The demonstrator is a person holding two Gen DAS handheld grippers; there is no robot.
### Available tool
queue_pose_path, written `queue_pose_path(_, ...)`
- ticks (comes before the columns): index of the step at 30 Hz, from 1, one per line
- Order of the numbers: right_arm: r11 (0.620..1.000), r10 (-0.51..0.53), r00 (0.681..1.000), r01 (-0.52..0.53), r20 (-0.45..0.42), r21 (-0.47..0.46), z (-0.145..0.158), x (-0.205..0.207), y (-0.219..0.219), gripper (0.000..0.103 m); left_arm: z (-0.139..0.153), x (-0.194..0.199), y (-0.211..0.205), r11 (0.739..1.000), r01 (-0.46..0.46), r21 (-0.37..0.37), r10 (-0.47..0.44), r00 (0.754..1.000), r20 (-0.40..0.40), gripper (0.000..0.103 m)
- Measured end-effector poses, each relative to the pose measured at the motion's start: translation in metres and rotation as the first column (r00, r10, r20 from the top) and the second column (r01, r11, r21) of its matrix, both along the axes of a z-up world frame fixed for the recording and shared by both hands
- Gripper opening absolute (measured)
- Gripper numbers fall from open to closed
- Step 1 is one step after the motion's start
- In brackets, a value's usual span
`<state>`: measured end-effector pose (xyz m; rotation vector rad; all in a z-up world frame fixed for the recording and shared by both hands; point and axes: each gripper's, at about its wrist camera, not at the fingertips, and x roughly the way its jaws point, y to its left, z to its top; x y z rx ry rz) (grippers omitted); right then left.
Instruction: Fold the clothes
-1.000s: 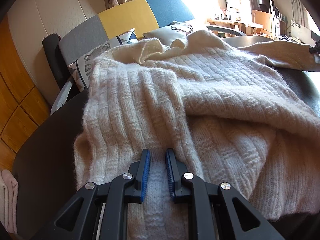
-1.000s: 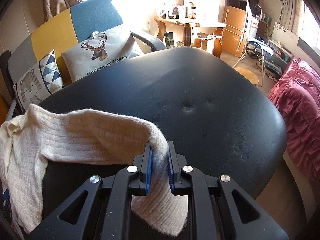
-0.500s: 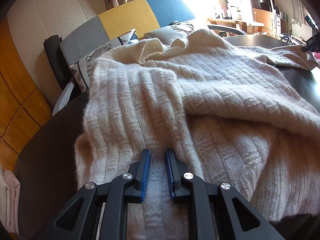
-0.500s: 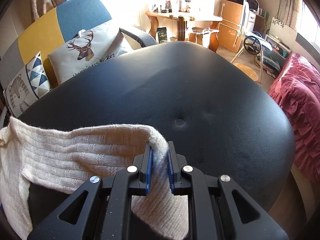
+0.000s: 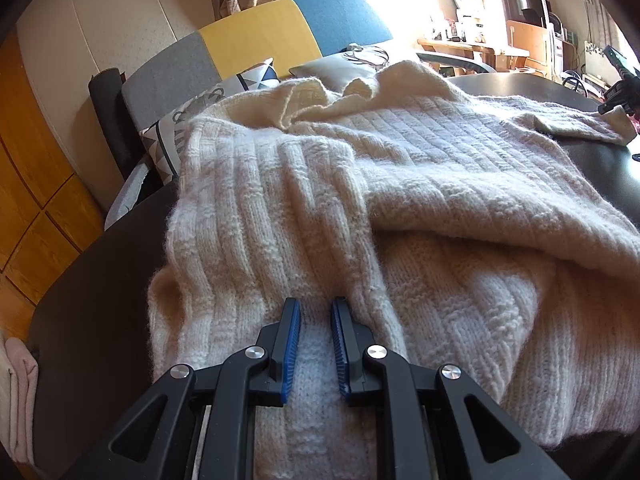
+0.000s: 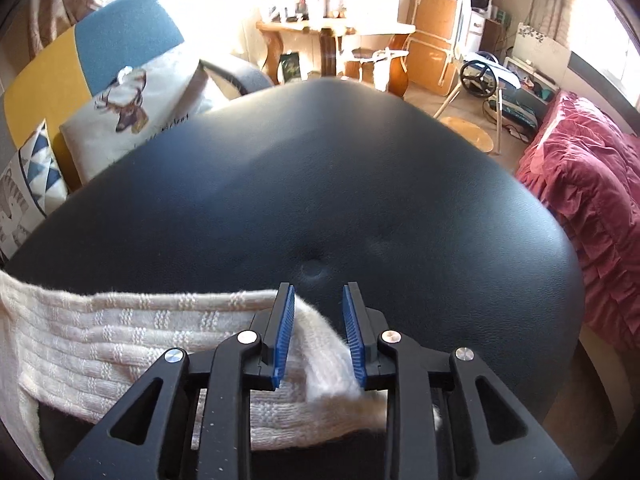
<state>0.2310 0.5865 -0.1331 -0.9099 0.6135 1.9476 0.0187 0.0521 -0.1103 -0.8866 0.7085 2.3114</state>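
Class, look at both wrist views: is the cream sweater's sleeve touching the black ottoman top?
Touching. In the right wrist view the sleeve lies flat on the black ottoman, its far edge meeting the leather with no gap showing.

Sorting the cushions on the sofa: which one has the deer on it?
The pale cushion nearest the black table, leaning on the sofa's blue and yellow back. It carries an antlered deer head; the cushion beside it has blue triangles instead.

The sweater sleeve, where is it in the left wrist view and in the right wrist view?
Left wrist view: the sleeve lies at far right, stretched over the black ottoman.
Right wrist view: it runs from the left edge to the right gripper, whose jaws are opening.
Shared landmark: the deer pillow.
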Motion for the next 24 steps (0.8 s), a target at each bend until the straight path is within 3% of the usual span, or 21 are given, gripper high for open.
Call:
queue_pose_path(3, 1.000, -0.001, 0.998, 0.003, -0.070, 0.027, 0.017, 0.019, -0.007, 0.027, 0.000, 0.000, 0.000, 1.000, -0.001, 0.003, 0.001, 1.000, 0.000, 0.016)
queue_pose_path(6, 0.998, 0.048, 0.997, -0.046, -0.065, 0.037, 0.020, 0.025, -0.025, 0.027, 0.000, 0.000, 0.000, 1.000, -0.001, 0.007, 0.001, 1.000, 0.003, 0.016)
queue_pose_path(10, 0.991, 0.135, 0.990, -0.135, 0.035, 0.001, -0.004, 0.010, -0.054, 0.027, 0.000, 0.000, 0.000, 1.000, -0.001, 0.013, 0.001, 1.000, 0.007, 0.016)
queue_pose_path(15, 0.986, 0.165, 0.976, -0.165, 0.145, -0.011, -0.039, -0.017, -0.066, 0.027, 0.001, -0.001, -0.002, 1.000, 0.000, 0.019, 0.000, 1.000, 0.014, 0.016)
queue_pose_path(24, 0.991, 0.130, 0.976, -0.135, 0.175, 0.021, -0.044, -0.044, -0.037, 0.028, 0.000, -0.002, -0.004, 0.999, -0.004, 0.032, 0.003, 1.000, 0.020, 0.016)
